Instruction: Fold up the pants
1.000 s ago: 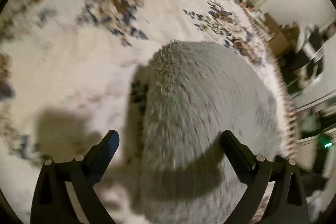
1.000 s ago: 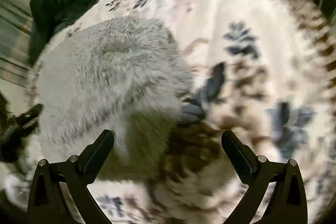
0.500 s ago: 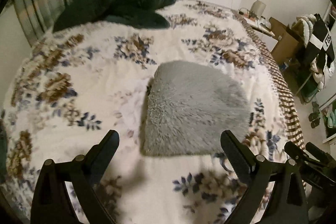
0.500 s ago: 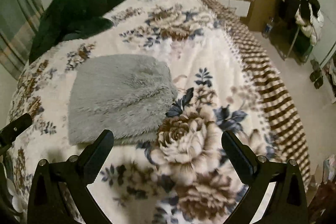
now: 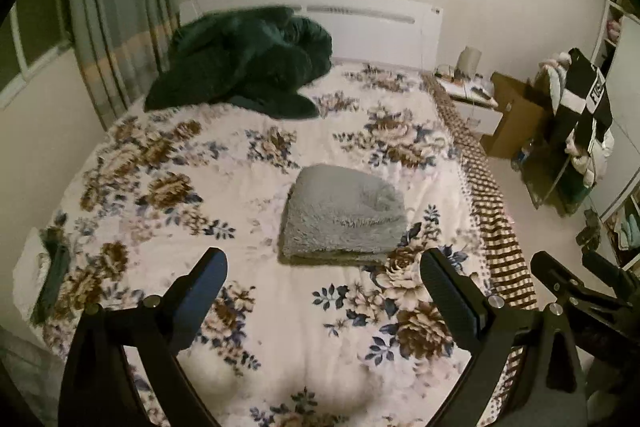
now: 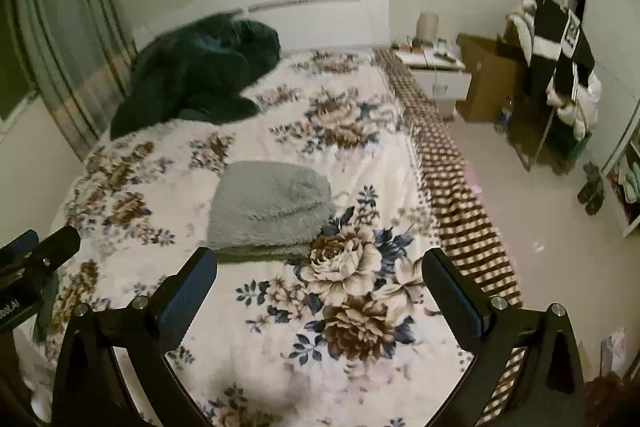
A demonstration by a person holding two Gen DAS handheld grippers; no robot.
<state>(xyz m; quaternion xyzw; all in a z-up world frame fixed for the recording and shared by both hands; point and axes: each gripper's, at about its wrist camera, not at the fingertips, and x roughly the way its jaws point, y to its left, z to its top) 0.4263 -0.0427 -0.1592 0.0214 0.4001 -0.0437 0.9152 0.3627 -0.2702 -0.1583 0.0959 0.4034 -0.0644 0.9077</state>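
Note:
The grey fluffy pants (image 5: 342,215) lie folded into a compact square in the middle of the flowered bedspread (image 5: 168,163); the right wrist view has the same bundle (image 6: 272,207) left of centre. My left gripper (image 5: 322,291) hovers open, well back from the pants, nothing between its fingers. My right gripper (image 6: 320,287) is open too and empty, held back over the near part of the bed. The right gripper's body shows at the right edge of the left view, and the left gripper's at the left edge of the right view.
A dark green blanket (image 5: 244,63) is heaped at the head of the bed by the white headboard (image 5: 360,23). Right of the bed stand a nightstand (image 6: 436,67), a cardboard box (image 6: 488,83) and a clothes rack (image 6: 560,67). Curtains (image 5: 108,27) hang on the left.
Both grippers have pulled up and back from right over the pants to a distance that shows the whole bed. The folded pants stay in place.

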